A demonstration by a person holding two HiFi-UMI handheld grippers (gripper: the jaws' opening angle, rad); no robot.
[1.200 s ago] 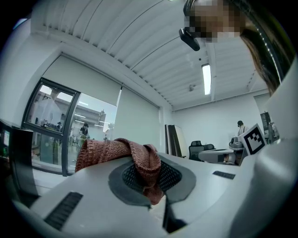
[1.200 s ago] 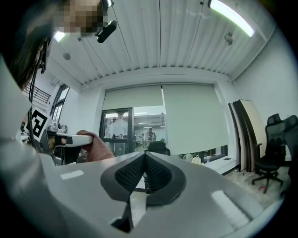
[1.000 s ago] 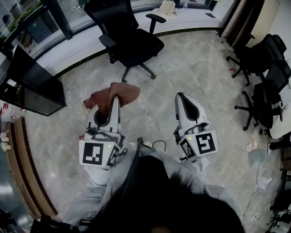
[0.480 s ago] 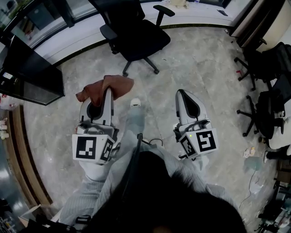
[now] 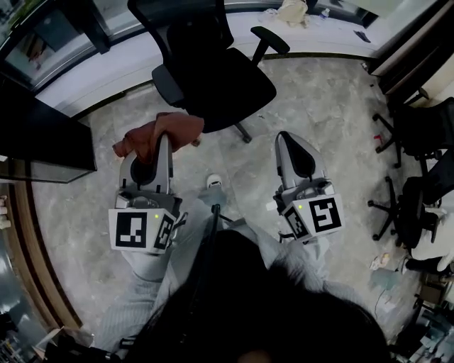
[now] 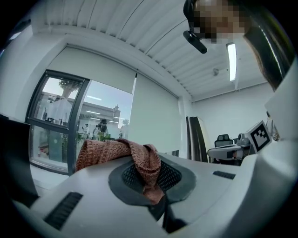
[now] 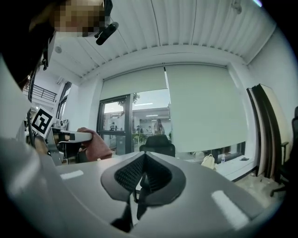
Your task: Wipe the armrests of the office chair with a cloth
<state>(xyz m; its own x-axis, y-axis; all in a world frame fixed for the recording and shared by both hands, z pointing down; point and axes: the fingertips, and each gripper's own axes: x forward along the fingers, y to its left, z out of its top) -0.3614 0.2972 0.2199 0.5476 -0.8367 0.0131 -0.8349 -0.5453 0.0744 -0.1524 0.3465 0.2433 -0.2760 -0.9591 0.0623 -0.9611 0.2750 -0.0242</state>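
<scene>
A black office chair (image 5: 213, 71) stands just ahead of me in the head view, one armrest (image 5: 269, 39) on its right and the other (image 5: 164, 84) on its left. My left gripper (image 5: 162, 139) is shut on a rust-brown cloth (image 5: 159, 135), which bunches over its tips near the chair's left armrest. In the left gripper view the cloth (image 6: 139, 160) hangs pinched between the jaws. My right gripper (image 5: 289, 142) is shut with nothing in it, right of the chair base. The right gripper view shows the chair back (image 7: 157, 144) ahead.
A dark cabinet (image 5: 39, 135) stands at the left. More black office chairs (image 5: 418, 163) crowd the right side. A long white window ledge (image 5: 113, 67) runs behind the chair, with a beige bag (image 5: 291, 10) on it. Marble floor (image 5: 326, 99) lies between.
I have moved forward, so the chair is nearer and larger in the head view. Both grippers keep their pose, the cloth still held in the left one.
</scene>
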